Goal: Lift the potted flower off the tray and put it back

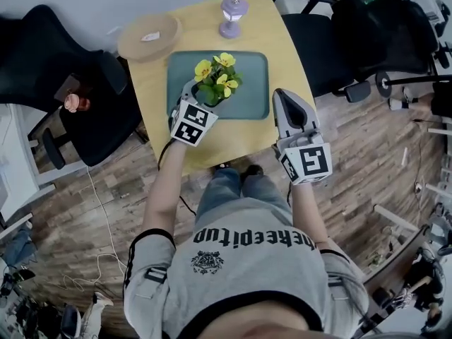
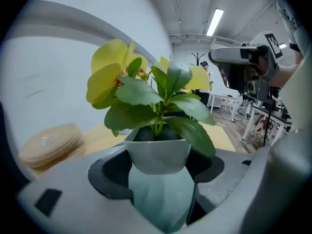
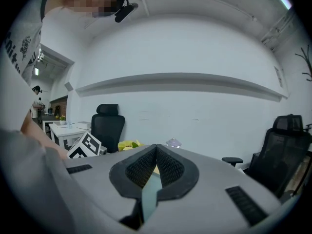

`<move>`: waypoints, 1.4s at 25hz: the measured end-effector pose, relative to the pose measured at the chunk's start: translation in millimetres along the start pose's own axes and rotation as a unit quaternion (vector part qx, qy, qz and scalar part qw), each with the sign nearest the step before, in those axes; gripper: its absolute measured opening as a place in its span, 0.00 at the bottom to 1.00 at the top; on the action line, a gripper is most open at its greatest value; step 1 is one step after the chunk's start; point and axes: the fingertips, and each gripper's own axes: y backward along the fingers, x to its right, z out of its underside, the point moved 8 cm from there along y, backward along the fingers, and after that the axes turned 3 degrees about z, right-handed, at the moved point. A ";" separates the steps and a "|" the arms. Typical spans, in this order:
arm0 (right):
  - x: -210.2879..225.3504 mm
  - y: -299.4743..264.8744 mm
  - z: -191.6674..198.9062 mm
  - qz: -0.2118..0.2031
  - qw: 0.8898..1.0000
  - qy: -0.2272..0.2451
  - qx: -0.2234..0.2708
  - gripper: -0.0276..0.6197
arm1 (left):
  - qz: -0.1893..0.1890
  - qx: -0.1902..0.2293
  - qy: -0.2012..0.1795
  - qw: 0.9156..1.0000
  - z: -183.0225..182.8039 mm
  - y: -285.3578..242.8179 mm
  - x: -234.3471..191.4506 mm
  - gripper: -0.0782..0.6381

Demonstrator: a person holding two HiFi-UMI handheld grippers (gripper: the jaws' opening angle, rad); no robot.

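Left claw is clamped on the potted flower: pads sit against both sides of the white pot, approx. at its lower half. Right claw is closed w/ nothing between the jaws. It hangs idle just beside the tray's right edge.

Layout, large to small:
1. Yellow tabletop: carries all items.
2. Teal tray: central on tabletop.
3. Round tan disc: far-left corner, off the tray.
4. Potted flower: over the tray's left-centre, upright, w/ yellow blooms and green leaves.
5. Lilac stemmed vessel: far edge, behind the tray.

Status: grasp est. complete. Whether the pot base touches the tray or is clear of it cannot be told. Tray surface shows below the pot in the left gripper view, which suggests a lift. Remaining: set-down on tray, then release.
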 end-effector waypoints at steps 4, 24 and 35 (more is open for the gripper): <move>-4.5 -0.6 -7.6 -0.015 1.000 0.002 0.012 0.05 | -0.028 0.021 0.024 0.999 -18.8 26.1 5.1 0.58; 1.2 35.2 -42.5 -0.062 0.996 0.006 0.070 0.05 | -0.133 0.117 0.055 0.983 -90.4 110.9 70.2 0.58; 10.3 47.2 -45.3 -0.071 0.994 -0.005 0.083 0.05 | -0.172 0.142 0.062 0.973 -100.1 130.9 91.9 0.58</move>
